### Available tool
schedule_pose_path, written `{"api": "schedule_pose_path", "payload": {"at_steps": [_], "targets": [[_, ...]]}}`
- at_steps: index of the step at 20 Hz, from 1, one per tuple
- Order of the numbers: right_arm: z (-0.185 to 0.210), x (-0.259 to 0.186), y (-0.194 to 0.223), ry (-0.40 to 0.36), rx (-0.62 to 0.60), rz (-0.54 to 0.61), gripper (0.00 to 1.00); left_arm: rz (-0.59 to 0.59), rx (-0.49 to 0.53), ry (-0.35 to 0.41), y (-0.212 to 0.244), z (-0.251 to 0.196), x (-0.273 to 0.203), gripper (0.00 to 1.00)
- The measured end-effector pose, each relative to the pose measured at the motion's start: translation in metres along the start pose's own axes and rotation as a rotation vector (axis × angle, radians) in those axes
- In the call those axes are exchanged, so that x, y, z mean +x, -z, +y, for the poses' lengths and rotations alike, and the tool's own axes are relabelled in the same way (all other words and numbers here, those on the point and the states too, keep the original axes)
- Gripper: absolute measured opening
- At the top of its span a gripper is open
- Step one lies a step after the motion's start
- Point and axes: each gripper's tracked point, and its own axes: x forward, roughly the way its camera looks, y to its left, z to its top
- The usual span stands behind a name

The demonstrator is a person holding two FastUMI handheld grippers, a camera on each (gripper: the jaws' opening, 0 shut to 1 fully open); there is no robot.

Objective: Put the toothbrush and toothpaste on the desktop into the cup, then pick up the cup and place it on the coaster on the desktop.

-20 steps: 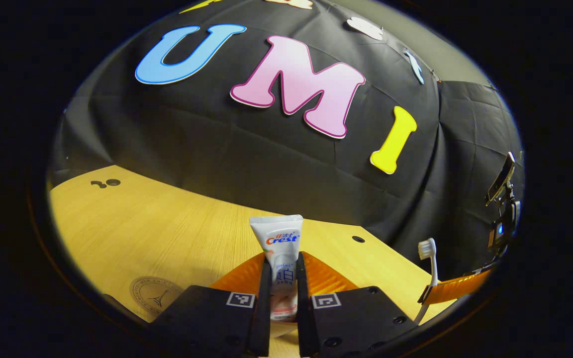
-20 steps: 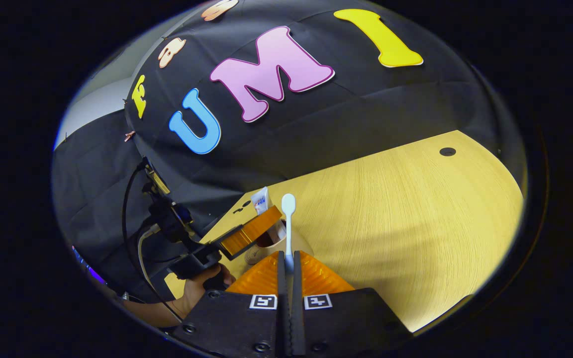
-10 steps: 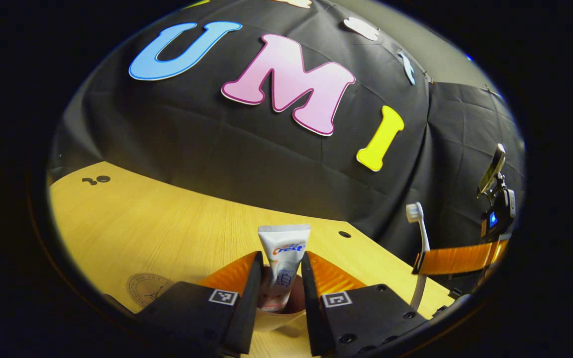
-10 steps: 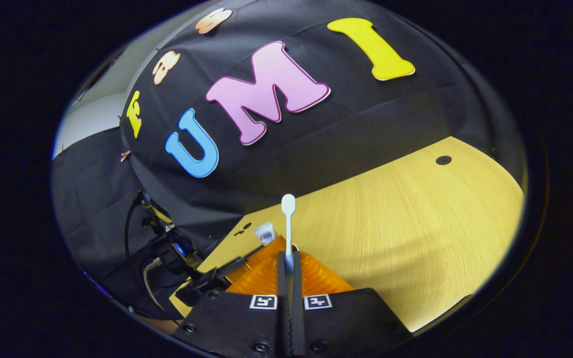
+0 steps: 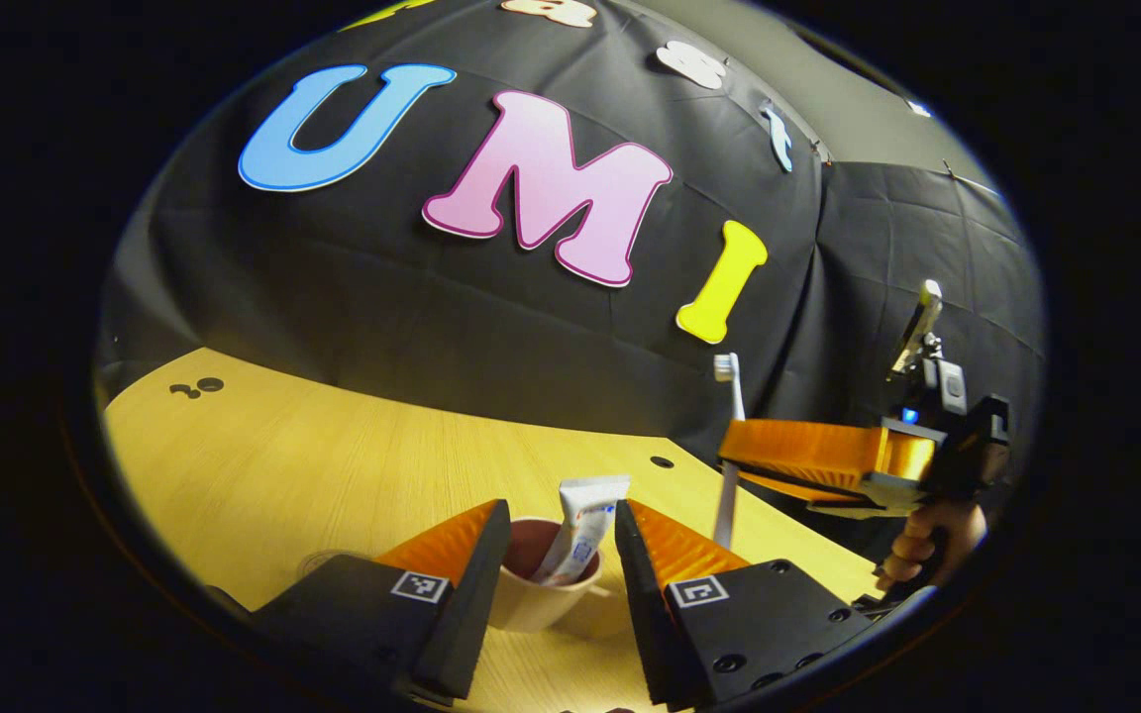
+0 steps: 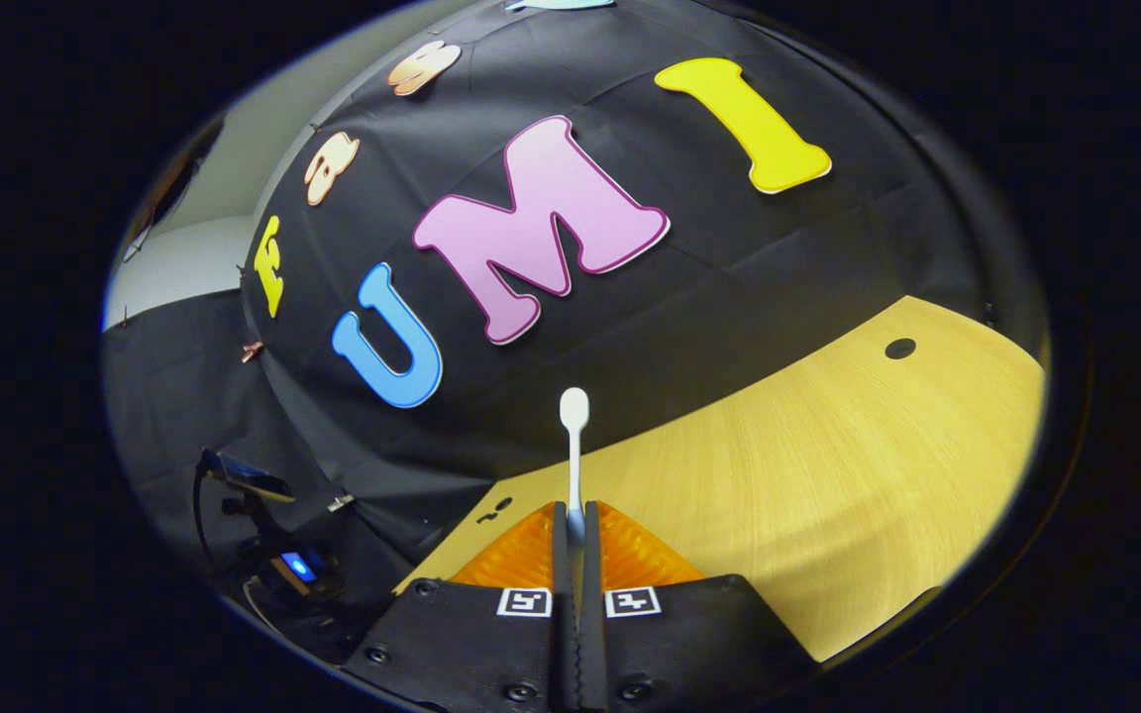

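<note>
Left gripper view: the left gripper (image 5: 553,584) stands wide, fingers spread to either side of the cup (image 5: 541,584) and not touching it as far as can be seen. The cup sits upright on the wooden tabletop (image 5: 333,465), pale outside, darker reddish inside. The toothpaste (image 5: 582,530) tube stands in the cup, leaning toward the right rim, its flat crimped end uppermost and clear of both fingers. A faint round coaster (image 5: 325,562) lies on the tabletop to the left of the cup, partly hidden behind the left finger. Farther off to the right, the right gripper (image 5: 734,465) hangs above the tabletop edge, held by a person's hand (image 5: 917,545); the toothbrush (image 5: 728,446) is clamped in it, upright, bristle head at top, handle running down below the fingers. Whether the handle's lower end touches the tabletop cannot be told. Right gripper view: the right gripper (image 6: 577,540) is closed narrow on the toothbrush (image 6: 574,446), both fingers pressing the handle, the white head standing straight up against the booth's black cloth wall (image 6: 729,257). Tabletop (image 6: 828,465) spreads to the right, with a dark hole (image 6: 899,348) near its far corner. A small device with a blue light (image 6: 298,566) sits low at left.
</note>
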Motion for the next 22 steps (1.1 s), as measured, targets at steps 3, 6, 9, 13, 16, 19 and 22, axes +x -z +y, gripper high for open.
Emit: {"api": "schedule_pose_path", "payload": {"at_steps": [3, 6, 9, 13, 16, 19, 22], "targets": [[0.017, 0.011, -0.009, -0.037, -0.008, -0.039, 0.05, 0.024, -0.022, 0.001, 0.005, 0.004, -0.031, 0.66], [0.035, 0.024, -0.020, -0.080, -0.052, -0.065, 0.05, 0.073, -0.029, -0.021, 0.024, 0.015, -0.056, 0.66], [0.055, 0.042, -0.023, -0.124, -0.095, -0.071, 0.05, 0.109, -0.028, -0.055, 0.040, 0.026, -0.079, 0.66], [0.083, 0.061, -0.005, -0.183, -0.147, -0.035, 0.05, 0.135, -0.040, -0.083, 0.053, 0.031, -0.104, 0.66], [0.096, 0.073, 0.028, -0.215, -0.179, 0.036, 0.05, 0.144, -0.066, -0.098, 0.061, 0.033, -0.120, 0.66], [0.076, 0.086, 0.052, -0.165, -0.272, 0.091, 0.05, 0.160, -0.088, -0.123, 0.070, 0.041, -0.132, 0.66], [0.056, 0.092, 0.043, -0.115, -0.311, 0.077, 0.05, 0.157, -0.107, -0.148, 0.070, 0.050, -0.139, 0.66]]}}
